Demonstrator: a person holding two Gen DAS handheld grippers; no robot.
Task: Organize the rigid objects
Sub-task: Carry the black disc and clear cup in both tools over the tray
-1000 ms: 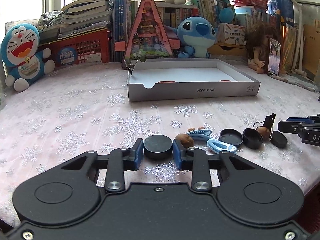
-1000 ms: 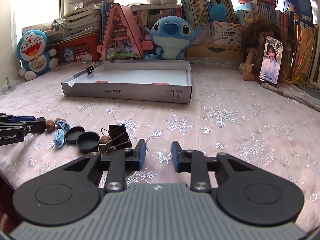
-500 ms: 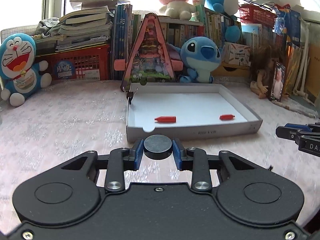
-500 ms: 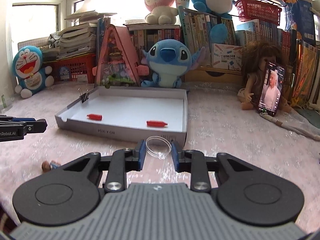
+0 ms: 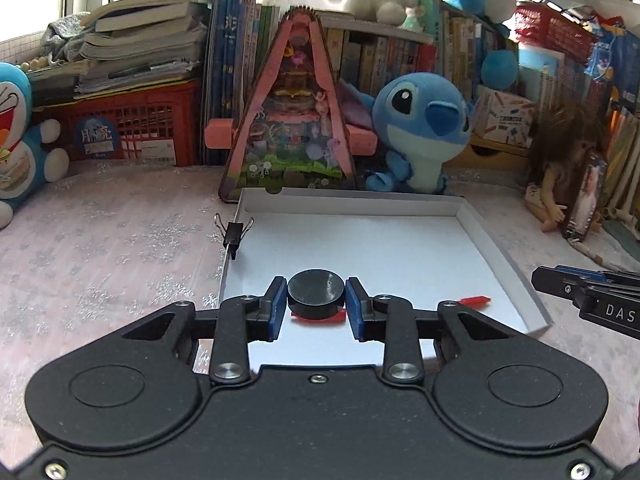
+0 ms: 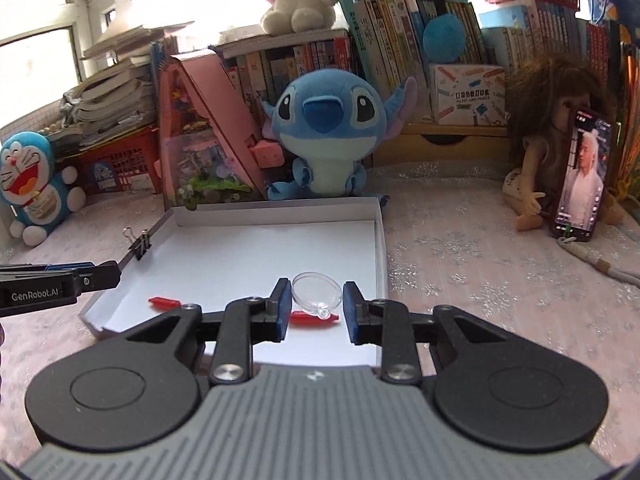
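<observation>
My left gripper (image 5: 316,304) is shut on a black round cap (image 5: 316,293) and holds it above the near left part of the white cardboard tray (image 5: 496,252). My right gripper (image 6: 316,304) is shut on a clear round lid (image 6: 317,292) over the tray's (image 6: 379,240) near right part. Two red pieces lie on the tray floor: one (image 5: 474,301) right of the cap, one (image 5: 320,319) partly hidden under it. In the right wrist view they lie left (image 6: 164,303) and under the lid (image 6: 314,317). A black binder clip (image 5: 234,234) grips the tray's left wall.
The tray sits on a snowflake tablecloth (image 5: 100,248). Behind it stand a pink triangular toy house (image 5: 292,120), a Stitch plush (image 5: 420,120), books and a red crate (image 5: 128,128). A doll and a phone (image 6: 580,176) stand at the right. A Doraemon plush (image 6: 28,184) is far left.
Both grippers have moved forward from the table's near edge to above the tray, each still holding its piece. The loose items on the cloth have dropped out of view.
</observation>
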